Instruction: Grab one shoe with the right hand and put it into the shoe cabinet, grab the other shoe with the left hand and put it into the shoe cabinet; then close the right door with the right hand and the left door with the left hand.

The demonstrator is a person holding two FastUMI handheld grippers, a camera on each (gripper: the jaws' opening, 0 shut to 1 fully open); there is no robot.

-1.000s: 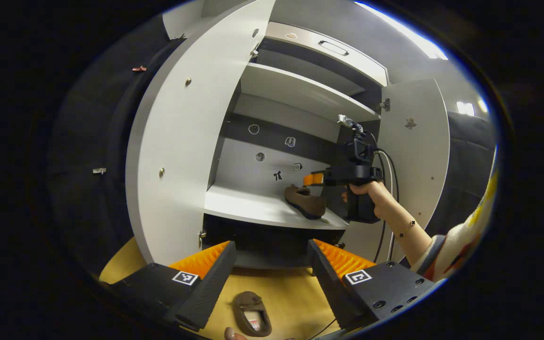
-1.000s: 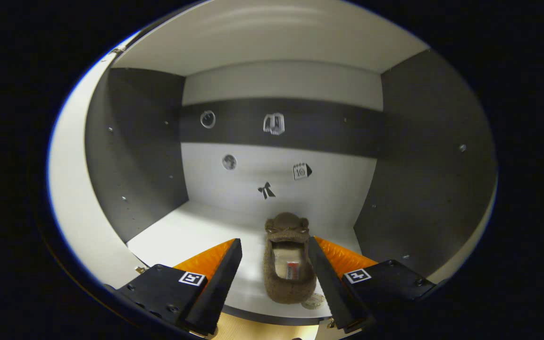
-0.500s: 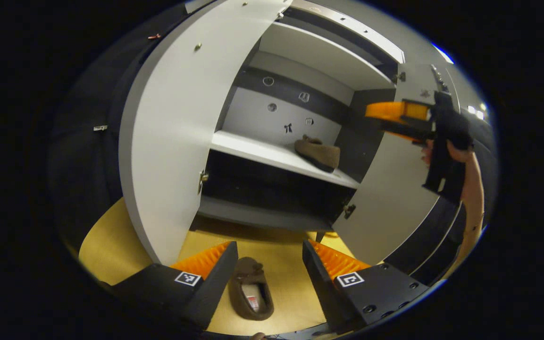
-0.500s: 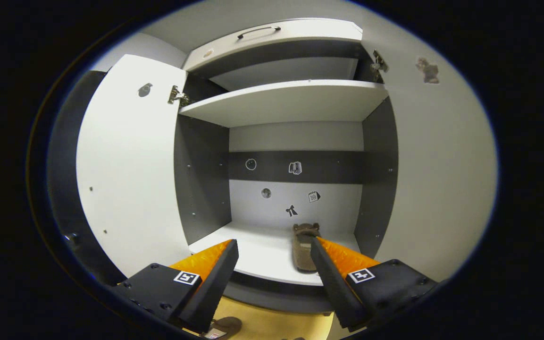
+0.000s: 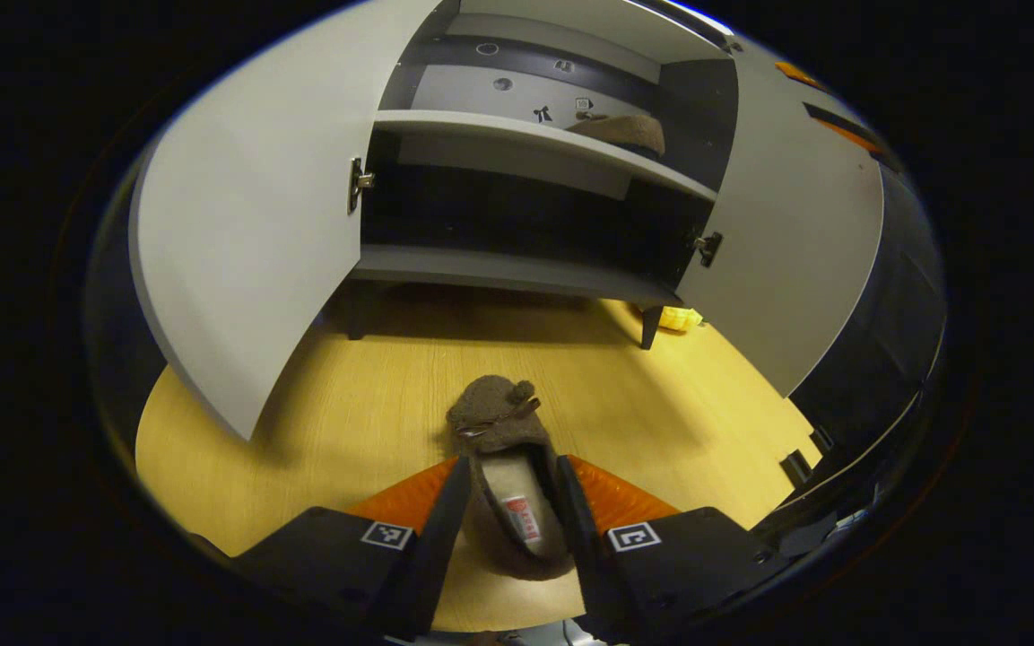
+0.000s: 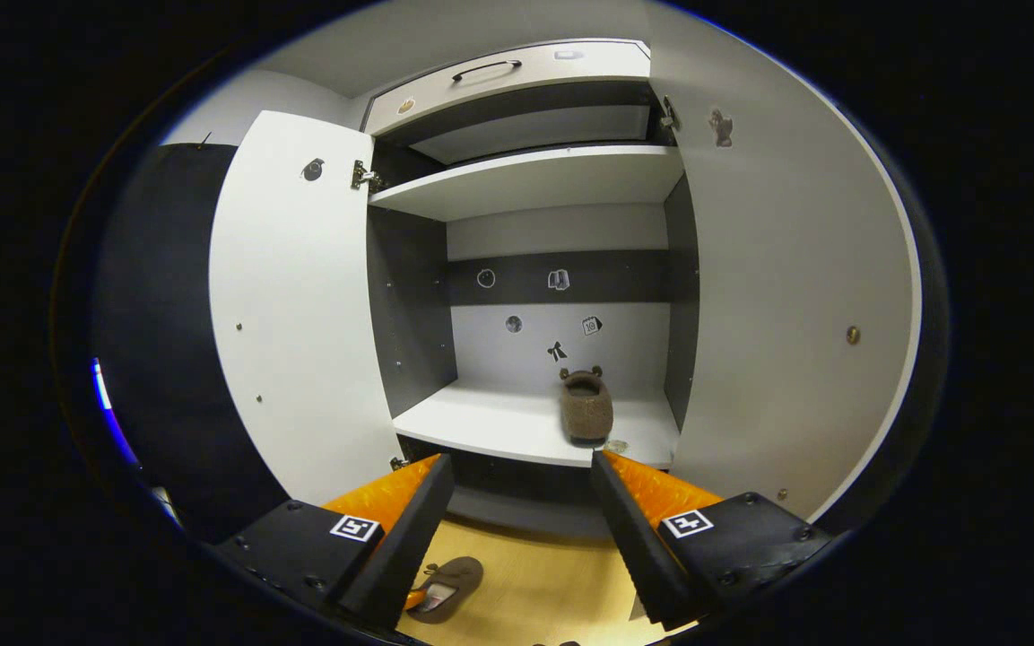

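One brown fuzzy shoe (image 5: 509, 502) lies on the wooden floor (image 5: 346, 422), toe toward the cabinet. My left gripper (image 5: 508, 467) is down over it, its fingers pressed against both sides of the heel end. The other brown shoe (image 6: 586, 408) rests on the right part of the cabinet's middle shelf (image 6: 490, 422), also seen as the shelf shoe (image 5: 620, 130). My right gripper (image 6: 517, 502) hangs open in front of the cabinet, well back from the shelf, holding nothing. Below it the floor shoe (image 6: 447, 588) shows.
Both cabinet doors stand wide open: left door (image 6: 301, 314) (image 5: 247, 233), right door (image 6: 786, 296) (image 5: 786, 215). An upper shelf (image 6: 534, 179) and a drawer with a handle (image 6: 485, 67) sit above. A small yellow object (image 5: 680, 318) lies by a cabinet leg.
My right gripper let go of its shoe on the shelf and drew back. My left gripper dropped to the floor shoe and its fingers narrowed onto it.
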